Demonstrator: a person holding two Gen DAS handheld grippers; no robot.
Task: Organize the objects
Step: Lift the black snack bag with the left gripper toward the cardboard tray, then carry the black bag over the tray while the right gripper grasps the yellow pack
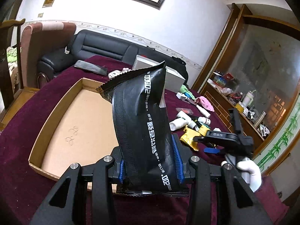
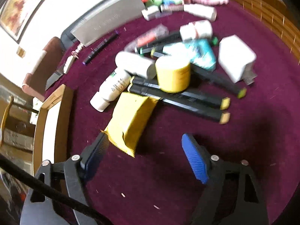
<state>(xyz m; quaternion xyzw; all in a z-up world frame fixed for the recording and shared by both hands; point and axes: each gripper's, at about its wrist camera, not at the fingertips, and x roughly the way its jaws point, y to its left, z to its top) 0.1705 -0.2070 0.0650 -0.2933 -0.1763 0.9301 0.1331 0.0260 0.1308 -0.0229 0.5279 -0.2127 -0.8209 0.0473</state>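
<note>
My left gripper [image 1: 150,166] is shut on a black snack packet [image 1: 142,123] with white print and holds it upright above the near edge of an open cardboard tray [image 1: 37,140]. My right gripper [image 2: 144,150] is open and empty, low over the maroon cloth, just short of a yellow packet [image 2: 129,120]. Its left finger [image 2: 95,150] is next to that packet's near corner. The right gripper also shows in the left wrist view [image 1: 211,150], beside the pile. The tray edge shows in the right wrist view [image 2: 60,116] at the left.
A pile lies beyond the yellow packet: a yellow jar [image 2: 173,73], white bottles [image 2: 112,88], black markers [image 2: 187,101], a white box [image 2: 236,56], a teal packet [image 2: 200,52]. A grey box [image 2: 106,18] stands behind. A sofa [image 1: 97,46] and a wooden cabinet [image 1: 234,86] border the table.
</note>
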